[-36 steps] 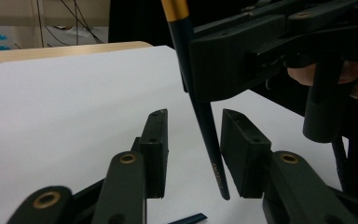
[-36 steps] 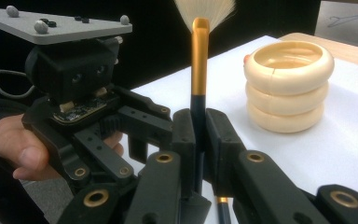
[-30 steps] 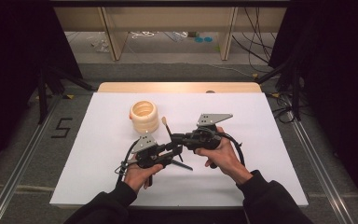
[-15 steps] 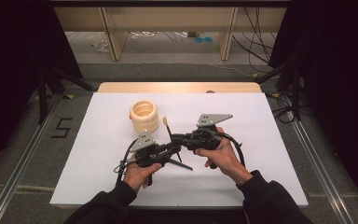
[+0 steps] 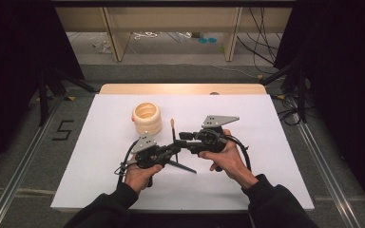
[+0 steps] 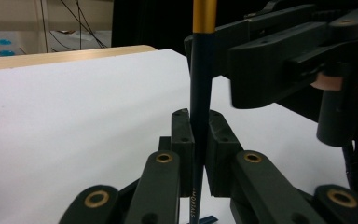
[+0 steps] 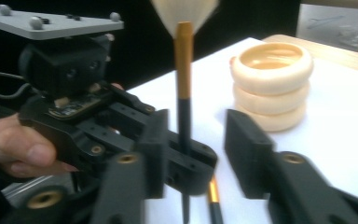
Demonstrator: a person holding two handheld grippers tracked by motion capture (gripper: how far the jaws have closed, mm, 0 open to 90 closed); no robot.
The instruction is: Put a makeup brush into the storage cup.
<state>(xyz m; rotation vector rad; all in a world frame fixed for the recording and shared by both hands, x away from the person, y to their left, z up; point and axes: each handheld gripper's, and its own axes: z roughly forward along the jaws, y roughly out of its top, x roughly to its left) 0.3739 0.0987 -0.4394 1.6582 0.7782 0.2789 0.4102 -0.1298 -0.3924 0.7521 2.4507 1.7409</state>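
The brush (image 6: 200, 88) has a glossy dark handle, a shiny gold metal ferrule and soft pale bristles. Both the left gripper (image 6: 196, 140) and right gripper (image 7: 193, 154) look matt black plastic with brass-coloured pins. The cream ringed holder (image 7: 271, 84) near the bench's far edge looks smooth; the bench (image 5: 275, 123) cover is matt white.

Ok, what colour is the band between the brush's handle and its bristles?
Gold, on the brush; clearest in the right gripper view.

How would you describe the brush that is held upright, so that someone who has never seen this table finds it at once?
On the white table top, look just right of the cream ribbed holder, where the two grippers meet. The brush stands upright there, its dark handle clamped in the left gripper. Unlike the other brush lying flat below, it points up, with a gold ferrule and pale bristles on top.
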